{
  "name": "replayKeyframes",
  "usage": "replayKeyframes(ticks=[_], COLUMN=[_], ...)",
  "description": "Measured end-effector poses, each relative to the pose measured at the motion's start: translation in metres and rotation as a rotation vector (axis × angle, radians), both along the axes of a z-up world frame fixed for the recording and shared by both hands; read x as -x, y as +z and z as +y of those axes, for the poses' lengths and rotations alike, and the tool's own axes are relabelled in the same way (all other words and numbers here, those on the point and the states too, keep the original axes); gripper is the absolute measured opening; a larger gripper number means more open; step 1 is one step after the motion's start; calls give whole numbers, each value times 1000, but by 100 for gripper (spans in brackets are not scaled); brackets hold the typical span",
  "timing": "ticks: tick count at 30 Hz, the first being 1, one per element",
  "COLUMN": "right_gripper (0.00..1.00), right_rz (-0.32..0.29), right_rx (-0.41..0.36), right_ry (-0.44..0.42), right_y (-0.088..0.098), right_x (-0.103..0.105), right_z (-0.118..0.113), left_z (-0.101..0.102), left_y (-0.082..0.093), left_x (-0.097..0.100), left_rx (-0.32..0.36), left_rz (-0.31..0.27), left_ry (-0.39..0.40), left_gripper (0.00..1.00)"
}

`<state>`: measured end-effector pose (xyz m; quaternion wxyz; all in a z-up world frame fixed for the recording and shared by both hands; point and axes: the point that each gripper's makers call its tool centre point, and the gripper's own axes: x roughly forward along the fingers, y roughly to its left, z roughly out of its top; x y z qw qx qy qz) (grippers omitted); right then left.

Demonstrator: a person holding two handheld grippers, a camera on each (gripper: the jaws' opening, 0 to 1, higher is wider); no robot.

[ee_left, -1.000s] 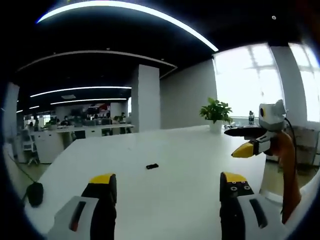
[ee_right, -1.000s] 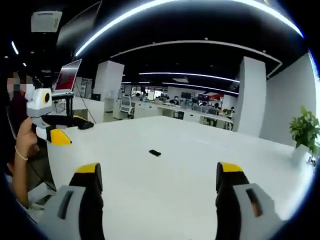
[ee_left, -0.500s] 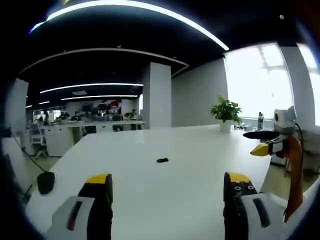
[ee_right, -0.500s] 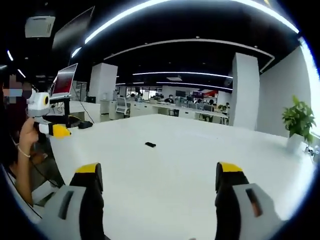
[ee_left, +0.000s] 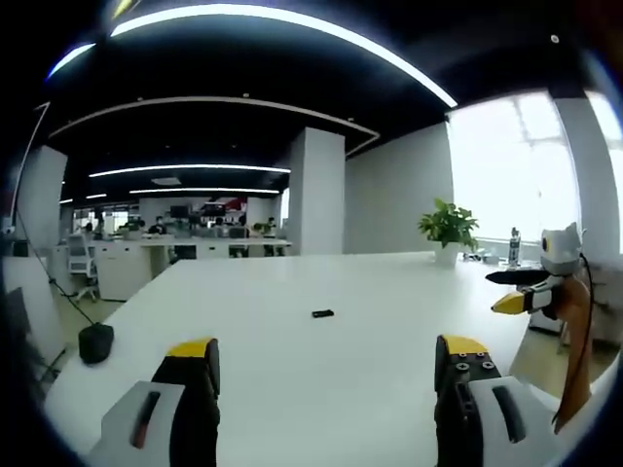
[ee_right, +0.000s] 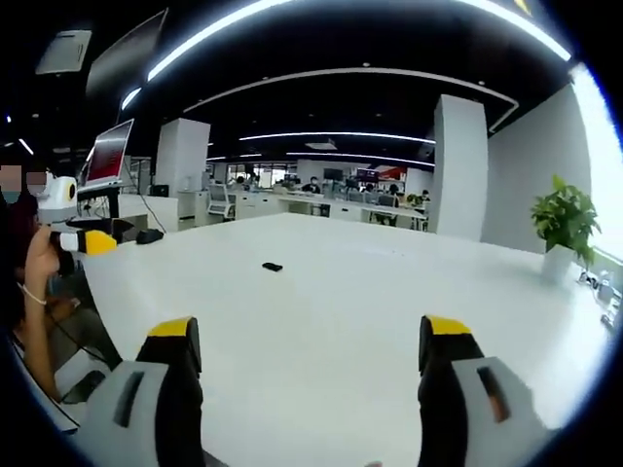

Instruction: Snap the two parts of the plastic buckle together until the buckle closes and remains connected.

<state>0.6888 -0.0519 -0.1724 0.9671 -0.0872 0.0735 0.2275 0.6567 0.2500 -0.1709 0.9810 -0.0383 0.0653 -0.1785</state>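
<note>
A small black buckle (ee_left: 322, 313) lies far out on the white table (ee_left: 292, 379); in the right gripper view the buckle (ee_right: 273, 267) is a dark speck left of centre. It is too small to tell its two parts apart. My left gripper (ee_left: 326, 365) hangs open above the near table edge, jaws wide, nothing between them. My right gripper (ee_right: 310, 345) is open too, well short of the buckle. The right gripper (ee_left: 521, 300) also shows at the right edge of the left gripper view, and the left gripper (ee_right: 88, 241) at the left edge of the right gripper view.
A potted plant (ee_left: 449, 232) stands at the table's far right corner. A black object (ee_left: 95, 342) sits off the table's left edge. A person's hand (ee_right: 39, 292) holds the left gripper. A laptop on a stand (ee_right: 107, 156) is behind it. Desks and people fill the background.
Both cameras have swung: the buckle drifts right in the left gripper view and left in the right gripper view. Both grippers stay open.
</note>
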Motion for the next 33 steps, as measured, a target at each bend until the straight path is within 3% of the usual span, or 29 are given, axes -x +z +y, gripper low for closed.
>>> replayKeyframes(ticks=[11, 21, 33], right_gripper=[93, 93, 93], right_rz=[-57, -44, -72], right_rx=[4, 14, -2], right_ry=[66, 89, 102], right_y=[16, 13, 23], right_x=[13, 13, 21], right_z=[20, 27, 33], left_z=[3, 3, 9], left_y=[-2, 1, 2], left_x=[3, 4, 6], left_rx=[8, 19, 32], left_rz=[3, 7, -1], left_ry=[-6, -10, 8], left_gripper=[93, 92, 93])
